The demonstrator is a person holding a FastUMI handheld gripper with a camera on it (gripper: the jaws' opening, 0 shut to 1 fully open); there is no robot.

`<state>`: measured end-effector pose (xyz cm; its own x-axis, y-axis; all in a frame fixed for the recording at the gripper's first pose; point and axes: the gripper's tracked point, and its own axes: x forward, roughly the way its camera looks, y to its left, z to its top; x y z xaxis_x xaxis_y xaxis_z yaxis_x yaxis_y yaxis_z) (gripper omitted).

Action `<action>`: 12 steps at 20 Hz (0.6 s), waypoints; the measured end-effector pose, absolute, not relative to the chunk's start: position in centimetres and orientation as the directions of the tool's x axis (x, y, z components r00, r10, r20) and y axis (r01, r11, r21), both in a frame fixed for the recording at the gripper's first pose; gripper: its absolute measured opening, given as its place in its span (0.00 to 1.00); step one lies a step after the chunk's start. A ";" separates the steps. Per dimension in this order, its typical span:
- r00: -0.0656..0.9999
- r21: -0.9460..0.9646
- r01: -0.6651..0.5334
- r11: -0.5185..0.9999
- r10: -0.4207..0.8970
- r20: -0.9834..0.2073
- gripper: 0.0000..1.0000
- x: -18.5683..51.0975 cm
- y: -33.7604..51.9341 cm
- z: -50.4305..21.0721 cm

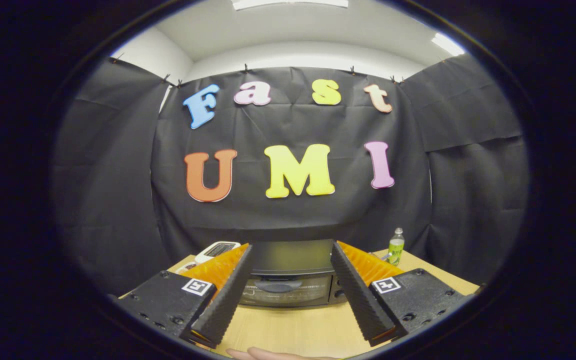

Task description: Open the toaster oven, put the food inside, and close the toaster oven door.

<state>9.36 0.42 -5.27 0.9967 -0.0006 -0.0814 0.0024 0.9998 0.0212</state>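
1. Gripper view: my gripper [292, 250] hangs above the wooden table [293, 325] with its two fingers spread wide apart and nothing between the pads, so it grips nothing.
2. The toaster oven [288, 272] sits on the table straight ahead, framed in the gap between the fingers and beyond their tips. Its door [285, 290] looks closed, with the handle [277, 286] lying across the glass (the fingers hide both ends of the front).
3. Beside the oven's left side I see a white device [217, 250] lying on the table, partly behind the left finger; I cannot tell what it is.
4. To the right of the oven, near the table's far corner, a small bottle [396, 246] with greenish contents stands upright, well apart from the fingers.
5. At the near edge of the table, a person's hand [268, 354] peeks in below the fingers.
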 end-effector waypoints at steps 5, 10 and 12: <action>0.986 0.022 0.006 1.000 -0.003 -0.168 1.00 15.2 1.1 -11.0; 0.982 -0.050 0.046 0.998 -0.054 -0.181 1.00 19.8 0.1 -15.2; 0.982 -0.038 0.026 0.999 -0.033 -0.186 1.00 21.1 1.1 -17.1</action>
<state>21.10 1.10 -17.11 0.9820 -0.0325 -0.1860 0.0258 0.9989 -0.0382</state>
